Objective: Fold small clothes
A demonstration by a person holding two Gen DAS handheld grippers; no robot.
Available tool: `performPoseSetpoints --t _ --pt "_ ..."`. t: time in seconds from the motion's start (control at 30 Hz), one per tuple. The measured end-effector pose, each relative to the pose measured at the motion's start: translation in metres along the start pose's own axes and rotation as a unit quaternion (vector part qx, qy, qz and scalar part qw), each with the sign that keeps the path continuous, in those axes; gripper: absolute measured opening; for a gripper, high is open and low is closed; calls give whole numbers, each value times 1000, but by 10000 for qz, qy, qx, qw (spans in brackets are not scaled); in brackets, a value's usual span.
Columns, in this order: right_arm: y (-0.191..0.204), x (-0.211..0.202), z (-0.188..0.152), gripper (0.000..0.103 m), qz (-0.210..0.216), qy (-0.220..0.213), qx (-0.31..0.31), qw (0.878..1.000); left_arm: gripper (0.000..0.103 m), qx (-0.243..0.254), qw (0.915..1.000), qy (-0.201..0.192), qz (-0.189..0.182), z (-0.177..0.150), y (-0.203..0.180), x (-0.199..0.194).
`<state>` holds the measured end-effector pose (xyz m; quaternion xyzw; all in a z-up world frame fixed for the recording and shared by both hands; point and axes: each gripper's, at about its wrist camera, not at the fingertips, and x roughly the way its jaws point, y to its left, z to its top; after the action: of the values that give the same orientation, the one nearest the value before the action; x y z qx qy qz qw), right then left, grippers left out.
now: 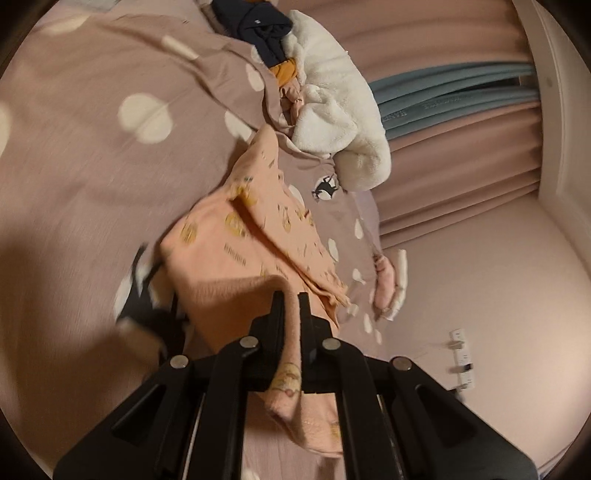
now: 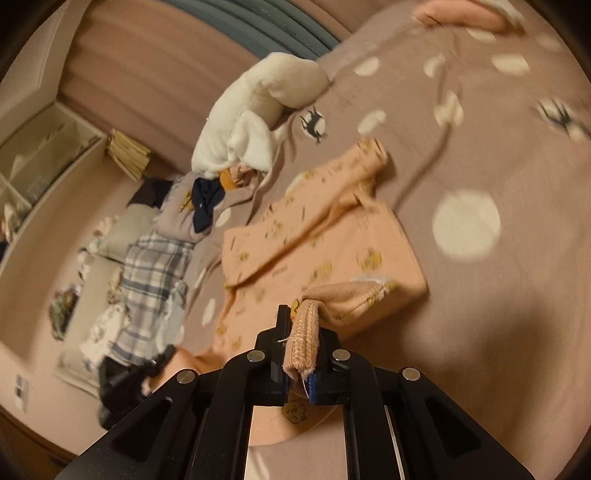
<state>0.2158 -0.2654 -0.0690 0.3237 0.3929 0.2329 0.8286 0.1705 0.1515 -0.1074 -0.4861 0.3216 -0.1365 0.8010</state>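
A small peach garment with yellow prints [image 1: 229, 251] lies partly folded on a dotted mauve bedcover [image 1: 74, 166]. My left gripper [image 1: 291, 299] is shut on one edge of the garment, which hangs down between its fingers. In the right wrist view the same garment [image 2: 332, 243] lies spread ahead, and my right gripper [image 2: 301, 314] is shut on its ribbed hem, lifted off the cover. The other gripper shows dark and blurred at the left of the garment in the left wrist view [image 1: 144, 295].
A white fleece item [image 1: 340, 110] and a heap of dark and orange clothes [image 1: 258, 33] lie at the far end of the bed. A plaid garment [image 2: 155, 273] hangs off the bed edge. Pink curtains [image 1: 461, 155] and a wall socket [image 1: 461, 358] are beyond.
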Motion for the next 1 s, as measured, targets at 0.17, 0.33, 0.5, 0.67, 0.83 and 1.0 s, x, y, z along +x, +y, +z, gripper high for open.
performPoseSetpoints --t 0.17,0.33,0.5,0.67,0.83,1.0 --pt "15 9 15 9 -243 66 -425 9988 2 457 9984 -61 318 15 -23 15" --pt "29 17 36 9 -422 147 -751 9962 2 445 9988 60 197 33 -29 31" --pt "37 32 72 9 -443 238 -830 9953 2 308 9986 -84 422 69 -29 55" --pt "42 62 114 9 -669 382 -879 9931 2 125 9963 -462 719 115 -27 84" --pt "24 115 159 9 -896 613 -500 9928 6 -453 9904 -647 1138 158 -8 132" --pt "-27 144 192 46 -1400 411 744 9865 80 -1662 9720 -993 1332 190 30 140"
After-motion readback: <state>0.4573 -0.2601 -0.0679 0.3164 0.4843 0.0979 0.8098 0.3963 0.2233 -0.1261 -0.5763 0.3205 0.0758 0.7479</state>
